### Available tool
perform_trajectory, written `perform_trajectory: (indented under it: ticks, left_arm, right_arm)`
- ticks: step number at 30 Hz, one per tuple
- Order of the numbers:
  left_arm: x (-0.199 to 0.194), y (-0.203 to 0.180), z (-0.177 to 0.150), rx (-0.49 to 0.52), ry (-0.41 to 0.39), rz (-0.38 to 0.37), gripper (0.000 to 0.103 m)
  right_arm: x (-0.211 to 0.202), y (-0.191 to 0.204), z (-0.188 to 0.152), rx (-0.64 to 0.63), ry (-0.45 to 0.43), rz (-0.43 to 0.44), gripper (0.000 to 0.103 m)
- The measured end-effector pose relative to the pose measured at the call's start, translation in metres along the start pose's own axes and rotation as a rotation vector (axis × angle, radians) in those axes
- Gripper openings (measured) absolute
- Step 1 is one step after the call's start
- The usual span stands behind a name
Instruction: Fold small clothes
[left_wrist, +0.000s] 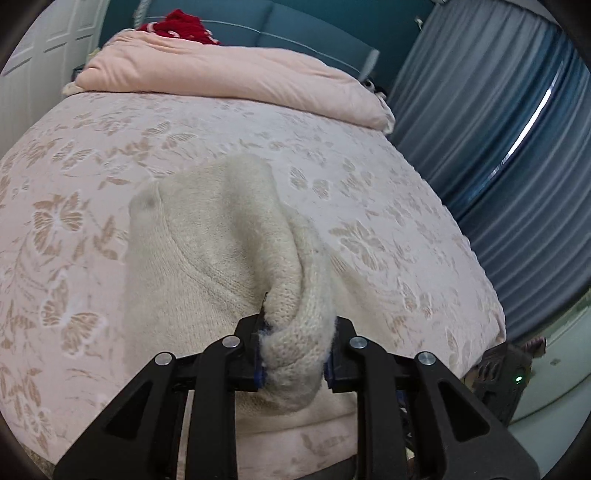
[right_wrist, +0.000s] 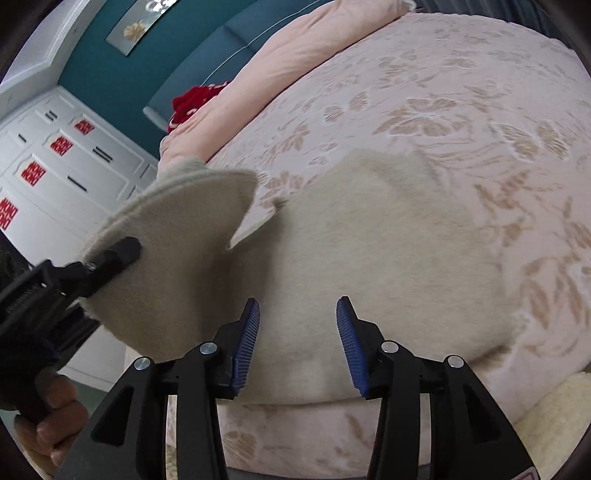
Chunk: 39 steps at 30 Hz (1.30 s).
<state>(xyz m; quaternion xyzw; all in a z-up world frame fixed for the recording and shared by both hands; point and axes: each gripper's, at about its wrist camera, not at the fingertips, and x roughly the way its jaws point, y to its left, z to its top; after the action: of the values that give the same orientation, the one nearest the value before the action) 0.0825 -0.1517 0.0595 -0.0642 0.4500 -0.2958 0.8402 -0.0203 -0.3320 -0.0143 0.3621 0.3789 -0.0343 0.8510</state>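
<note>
A small cream knitted sweater (left_wrist: 207, 254) lies on the bed near its front edge. My left gripper (left_wrist: 295, 343) is shut on a bunched fold of it, and the knit rises from the bed into the jaws. In the right wrist view the sweater (right_wrist: 369, 266) spreads flat in the middle, while its left part is lifted by the left gripper (right_wrist: 110, 258), held by a person's hand (right_wrist: 51, 417). My right gripper (right_wrist: 297, 332) hovers over the sweater's near edge with its blue pads (right_wrist: 245, 347) apart and nothing between them.
The bed (left_wrist: 369, 192) has a pink cover with a beige flower pattern. A folded pink duvet (left_wrist: 229, 74) lies at the head with a red garment (left_wrist: 181, 26) behind it. Blue curtains (left_wrist: 498, 147) hang at the right. White cupboards (right_wrist: 66, 162) stand at the left.
</note>
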Motion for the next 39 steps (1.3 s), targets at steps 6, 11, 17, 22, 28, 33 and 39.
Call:
perform_trajectory:
  ticks: [6,11,17,22,28,33,39]
  left_arm:
    - [0.073,-0.037,-0.053,0.083,0.154,0.069,0.025]
    - [0.036,-0.021,-0.076,0.055,0.089,0.030,0.080]
    - [-0.017,0.033,-0.105,0.150,0.022,0.212,0.089]
    - [-0.008,0.073,-0.121,0.111,0.085,0.319,0.089]
    - [0.010,0.073,-0.116,0.129,0.085,0.279,0.088]
    - [0.029,0.080,-0.114,0.085,0.180,0.239,0.041]
    - [0.029,0.077,-0.108,0.032,0.189,0.181,0.010]
  right_arm:
    - [-0.033,-0.044,0.002,0.083,-0.031,0.006,0.045]
    - [-0.039,-0.046,0.002,0.105,-0.013,0.047,0.067]
    - [-0.017,-0.030,0.002,0.146,0.065,0.167,0.083]
    - [0.027,-0.006,-0.007,0.137,0.187,0.143,0.083]
    - [0.050,0.030,-0.005,0.043,0.203,0.082,0.057]
    - [0.032,0.064,0.025,-0.095,0.117,0.126,0.021]
    - [-0.031,0.058,0.059,-0.131,-0.044,0.205,0.020]
